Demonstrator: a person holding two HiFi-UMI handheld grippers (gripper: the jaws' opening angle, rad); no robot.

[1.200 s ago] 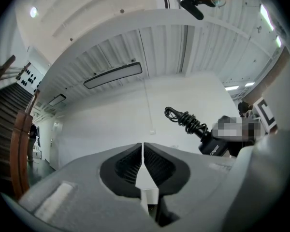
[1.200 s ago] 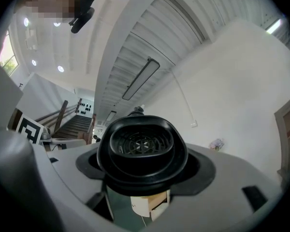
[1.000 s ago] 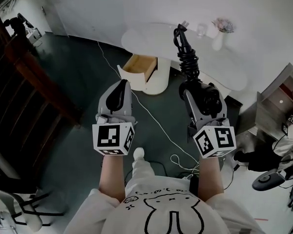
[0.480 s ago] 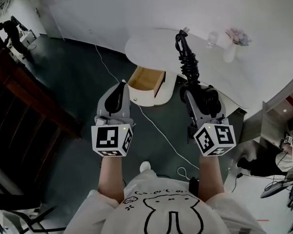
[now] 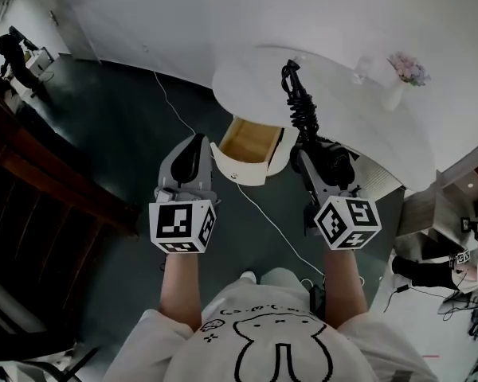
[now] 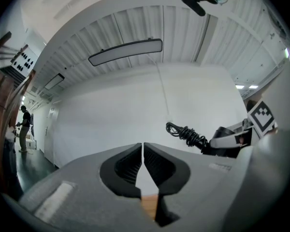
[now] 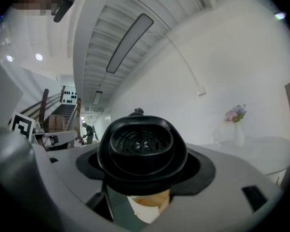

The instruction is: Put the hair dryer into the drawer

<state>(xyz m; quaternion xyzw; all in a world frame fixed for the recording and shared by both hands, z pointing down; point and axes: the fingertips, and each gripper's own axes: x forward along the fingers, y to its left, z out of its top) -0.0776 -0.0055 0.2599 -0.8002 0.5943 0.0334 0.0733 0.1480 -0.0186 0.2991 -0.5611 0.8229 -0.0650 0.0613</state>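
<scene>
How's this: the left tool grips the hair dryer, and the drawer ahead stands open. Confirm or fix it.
Wrong tool: the right tool grips the hair dryer, as the right gripper view shows; the left tool is shut, empty. The drawer ahead stands open.

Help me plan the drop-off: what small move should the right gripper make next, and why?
Probably carry the right gripper forward and slightly left, toward the open drawer. It is shut on the hair dryer, and the drawer sits ahead of it, not yet under the dryer.
</scene>
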